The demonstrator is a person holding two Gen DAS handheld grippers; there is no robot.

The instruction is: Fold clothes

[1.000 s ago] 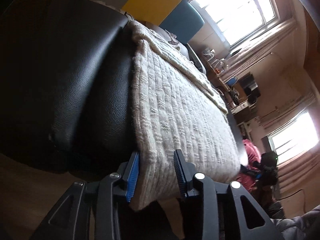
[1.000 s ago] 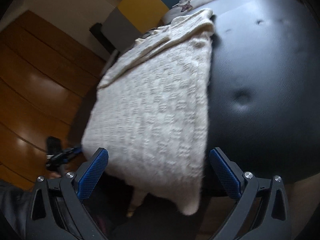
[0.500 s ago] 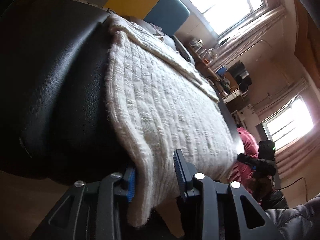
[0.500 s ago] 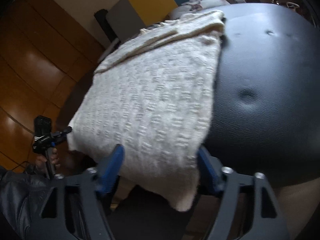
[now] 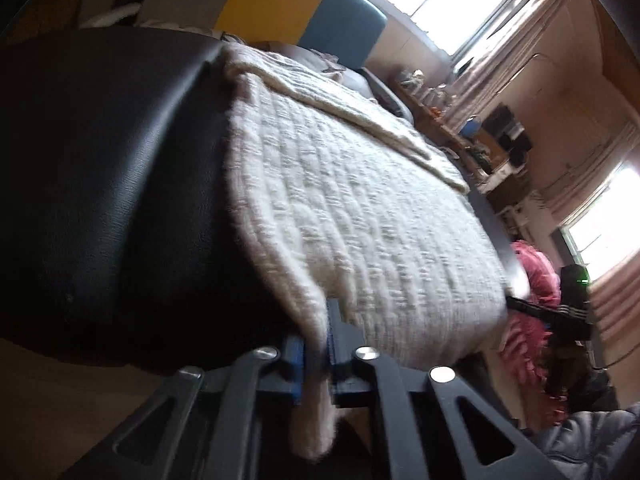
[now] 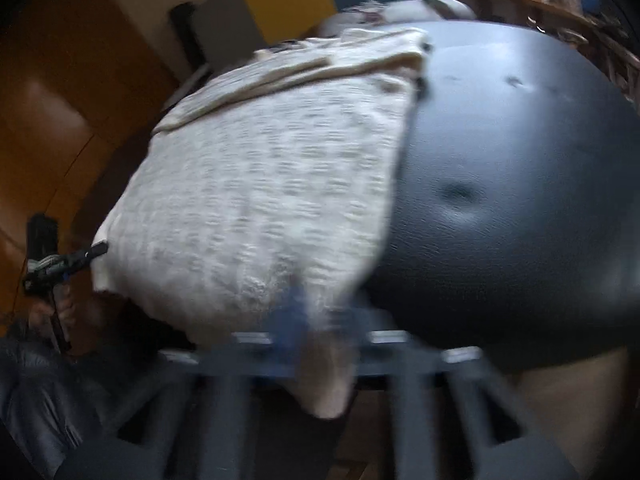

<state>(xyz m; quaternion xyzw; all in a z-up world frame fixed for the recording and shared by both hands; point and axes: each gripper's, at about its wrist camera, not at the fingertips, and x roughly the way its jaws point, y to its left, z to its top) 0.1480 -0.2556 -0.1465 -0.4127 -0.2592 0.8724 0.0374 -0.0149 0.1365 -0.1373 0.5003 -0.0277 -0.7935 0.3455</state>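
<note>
A cream knit sweater [image 5: 352, 208] lies spread over a black padded leather seat [image 5: 100, 168], its near hem hanging over the edge. My left gripper [image 5: 316, 356] is shut on the hem's left corner, which droops below the blue pads. In the right wrist view the sweater [image 6: 256, 200] covers the left part of the seat [image 6: 520, 200]. My right gripper [image 6: 320, 328] is shut on the hem's right corner; this view is blurred by motion. The other gripper [image 6: 60, 260] shows at the left edge.
Yellow and teal panels [image 5: 280, 4] stand behind the seat. A cluttered shelf [image 5: 460, 120] and bright windows are at the right. A pink cloth [image 5: 532, 280] lies beyond the seat. Wooden floor [image 6: 52, 120] is at the left.
Both grippers have closed on the sweater's hanging hem corners. The right jaws went from wide open to shut; the left jaws narrowed onto the cloth. Both cameras moved closer to the seat.
</note>
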